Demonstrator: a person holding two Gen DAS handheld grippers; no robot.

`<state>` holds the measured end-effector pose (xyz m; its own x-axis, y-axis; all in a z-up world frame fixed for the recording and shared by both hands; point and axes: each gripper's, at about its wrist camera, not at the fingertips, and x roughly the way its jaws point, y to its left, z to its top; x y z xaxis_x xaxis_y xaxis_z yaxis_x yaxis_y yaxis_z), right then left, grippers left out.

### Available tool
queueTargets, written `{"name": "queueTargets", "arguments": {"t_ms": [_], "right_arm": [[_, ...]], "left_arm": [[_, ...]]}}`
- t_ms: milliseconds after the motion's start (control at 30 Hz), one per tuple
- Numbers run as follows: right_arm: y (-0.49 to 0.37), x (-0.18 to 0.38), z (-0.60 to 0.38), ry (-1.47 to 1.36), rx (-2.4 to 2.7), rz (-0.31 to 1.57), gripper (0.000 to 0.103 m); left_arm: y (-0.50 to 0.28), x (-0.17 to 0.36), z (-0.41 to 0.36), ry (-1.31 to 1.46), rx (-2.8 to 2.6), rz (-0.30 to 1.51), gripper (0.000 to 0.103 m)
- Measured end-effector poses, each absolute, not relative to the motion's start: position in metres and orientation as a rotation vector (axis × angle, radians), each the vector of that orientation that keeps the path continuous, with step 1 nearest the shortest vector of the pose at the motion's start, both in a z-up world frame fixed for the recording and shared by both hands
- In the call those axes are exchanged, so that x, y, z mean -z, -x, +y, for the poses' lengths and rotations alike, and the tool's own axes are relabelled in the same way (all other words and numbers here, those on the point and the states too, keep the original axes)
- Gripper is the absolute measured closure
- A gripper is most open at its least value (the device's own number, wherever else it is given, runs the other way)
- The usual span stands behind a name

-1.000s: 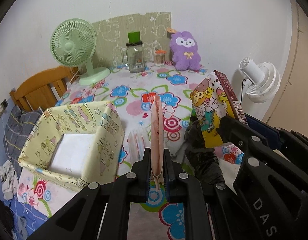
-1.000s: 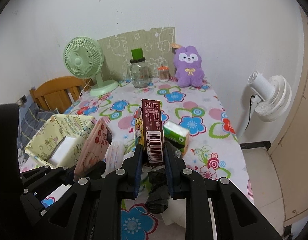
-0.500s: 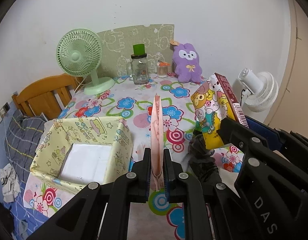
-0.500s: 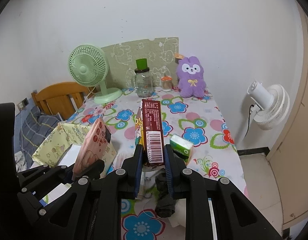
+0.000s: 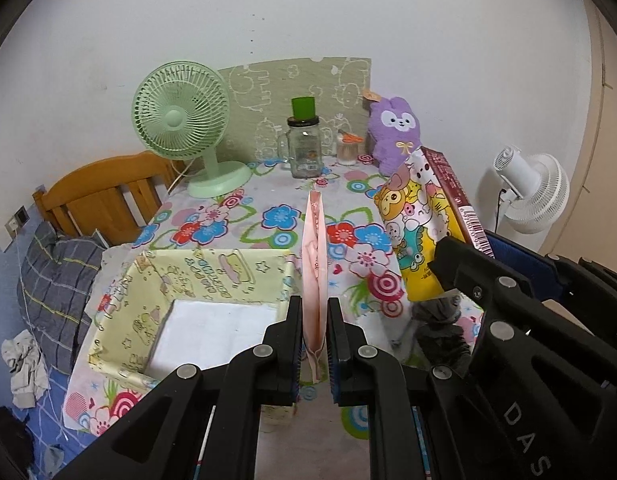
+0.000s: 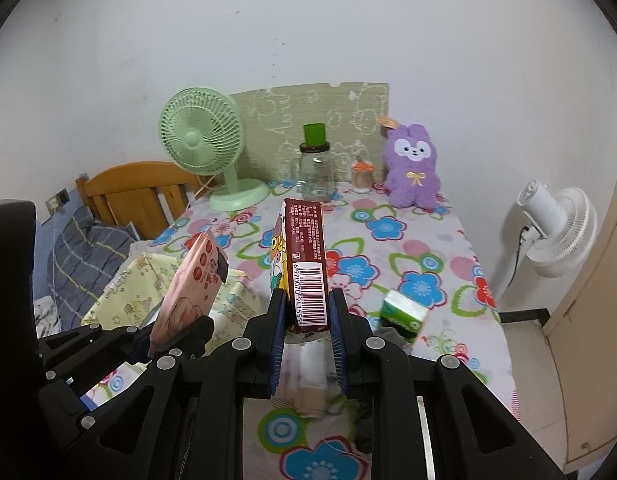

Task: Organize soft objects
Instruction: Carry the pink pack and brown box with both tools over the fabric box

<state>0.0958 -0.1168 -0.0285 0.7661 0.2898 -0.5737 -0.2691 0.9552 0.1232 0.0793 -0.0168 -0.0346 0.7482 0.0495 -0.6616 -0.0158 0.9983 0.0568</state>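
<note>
My left gripper (image 5: 314,312) is shut on a thin pink packet (image 5: 315,272), held edge-on above the table; it also shows in the right wrist view (image 6: 192,288). My right gripper (image 6: 306,308) is shut on a cartoon-printed pack with a dark red barcode side (image 6: 306,268), seen in the left wrist view too (image 5: 422,228). A yellow fabric storage box (image 5: 148,304) with a white item (image 5: 216,328) inside sits below left of the left gripper. A green tissue pack (image 6: 404,314) and dark cloth (image 5: 440,332) lie on the table.
A flowered tablecloth (image 6: 420,240) covers the table. At the back stand a green fan (image 5: 184,128), a glass jar with green lid (image 5: 304,144), a small cup (image 5: 348,150) and a purple plush rabbit (image 6: 412,168). A white fan (image 6: 556,228) stands right; a wooden chair (image 5: 104,196) left.
Both grippers have risen and pulled back with their packs still held. The yellow box now sits lower and closer to the left gripper in view.
</note>
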Motion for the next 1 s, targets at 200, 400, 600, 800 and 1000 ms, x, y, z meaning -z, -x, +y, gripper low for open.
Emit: {"name": "queueTargets", "arguments": {"t_ms": [200,400,600,800,1000], "right_arm": [[-0.101,0.029,-0.097,-0.023,-0.329,0.638,0.079],[-0.107,0.032,-0.073,-0.008,-0.361,0.649,0.079],[-0.111,0.038,-0.05,-0.009,-0.41,0.652,0.079],[-0.117,0.048,-0.026,0.005,-0.443,0.685,0.079],[-0.122,0.063,-0.007,0.013,-0.461,0.723,0.079]], "left_arm": [[-0.081,0.035,0.002,-0.049,-0.05,0.723,0.095],[-0.083,0.039,0.024,-0.04,-0.071,0.732,0.095],[-0.085,0.046,0.046,-0.032,-0.101,0.746,0.095],[-0.086,0.056,0.067,-0.022,-0.127,0.769,0.095],[-0.09,0.069,0.084,-0.02,-0.144,0.798,0.095]]}}
